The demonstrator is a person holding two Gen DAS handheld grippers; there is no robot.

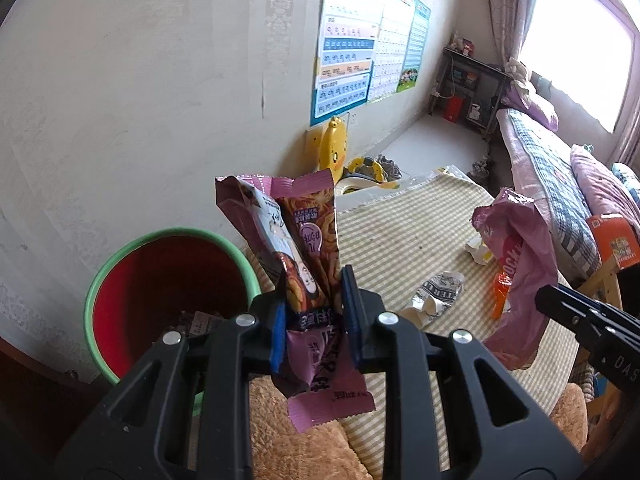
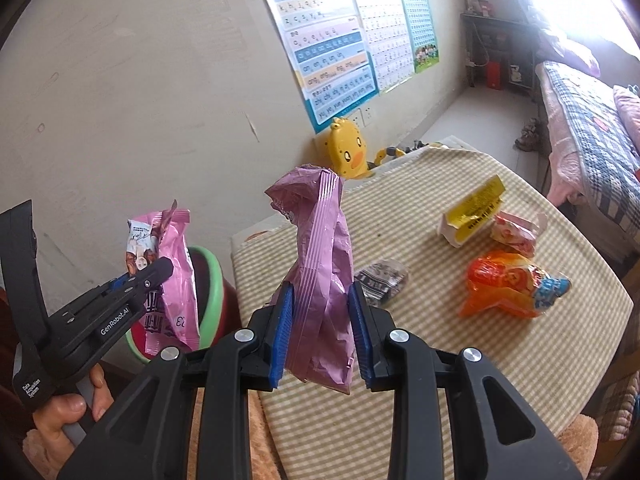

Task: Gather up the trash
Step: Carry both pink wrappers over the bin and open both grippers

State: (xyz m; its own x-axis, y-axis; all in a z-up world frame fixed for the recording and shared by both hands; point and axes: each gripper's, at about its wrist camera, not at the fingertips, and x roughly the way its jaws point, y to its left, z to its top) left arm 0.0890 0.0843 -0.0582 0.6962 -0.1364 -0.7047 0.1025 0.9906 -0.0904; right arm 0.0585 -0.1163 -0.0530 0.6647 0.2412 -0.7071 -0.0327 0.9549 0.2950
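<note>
My left gripper [image 1: 314,320] clamps a snack wrapper [image 1: 296,236] upright beside the red bin [image 1: 168,280]; my right gripper [image 2: 322,336] pinches a pink bag [image 2: 324,280] above the tabletop's [image 2: 520,360] near-left corner.

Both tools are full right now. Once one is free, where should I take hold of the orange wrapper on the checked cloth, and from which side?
Judging from the right wrist view, the orange wrapper lies puffed and crumpled on the checked cloth. Come from above and pinch its raised orange middle ridge; the blue end looks flatter against the cloth. The yellow packet and pink-and-white wrapper lie beyond it, apart, so a near-side descent looks free.
</note>
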